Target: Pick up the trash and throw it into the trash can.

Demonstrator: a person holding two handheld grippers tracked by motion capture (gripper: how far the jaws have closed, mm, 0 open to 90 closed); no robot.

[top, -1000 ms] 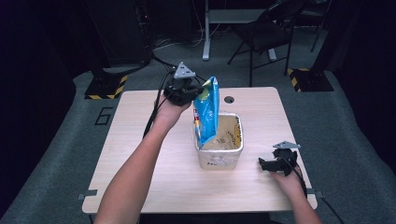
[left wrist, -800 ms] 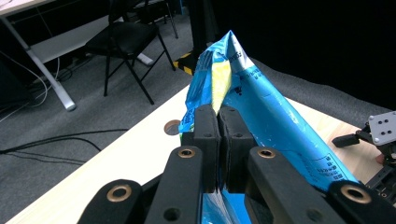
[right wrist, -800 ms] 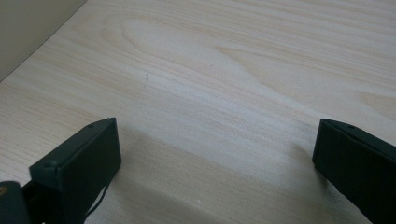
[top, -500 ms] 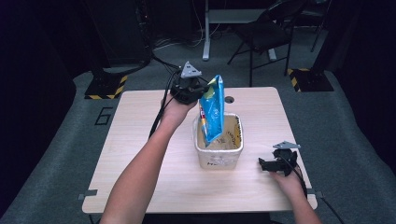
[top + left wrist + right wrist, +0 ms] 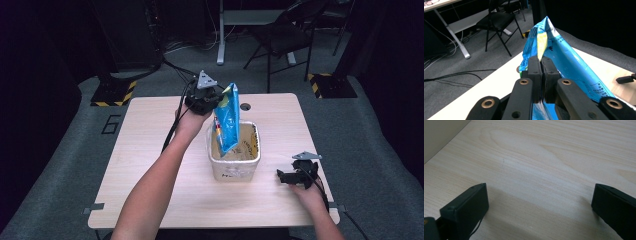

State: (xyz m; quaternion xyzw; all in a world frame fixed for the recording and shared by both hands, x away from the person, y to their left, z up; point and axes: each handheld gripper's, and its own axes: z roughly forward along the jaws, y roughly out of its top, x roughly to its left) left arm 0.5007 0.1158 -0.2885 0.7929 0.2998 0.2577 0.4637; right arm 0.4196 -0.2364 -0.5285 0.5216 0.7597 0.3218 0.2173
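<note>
A blue snack bag (image 5: 227, 117) hangs upright with its lower end inside a white tub (image 5: 235, 172) at the middle of the wooden table (image 5: 150, 165). My left gripper (image 5: 216, 97) is shut on the bag's top edge. In the left gripper view the black jaws (image 5: 540, 75) pinch the blue and yellow bag (image 5: 571, 67). My right gripper (image 5: 281, 176) rests low on the table to the right of the tub, open. In the right gripper view its wide-apart fingers (image 5: 467, 206) stand over bare wood with nothing between them.
A round cable hole (image 5: 245, 106) lies in the table behind the tub. A black chair (image 5: 285, 37) and a white desk leg (image 5: 220, 30) stand on the grey floor beyond the table. Cables (image 5: 172, 132) trail from the left gripper across the table.
My left gripper has carried the bag a little to the right and lifted it higher over the tub. The right gripper has stayed in place.
</note>
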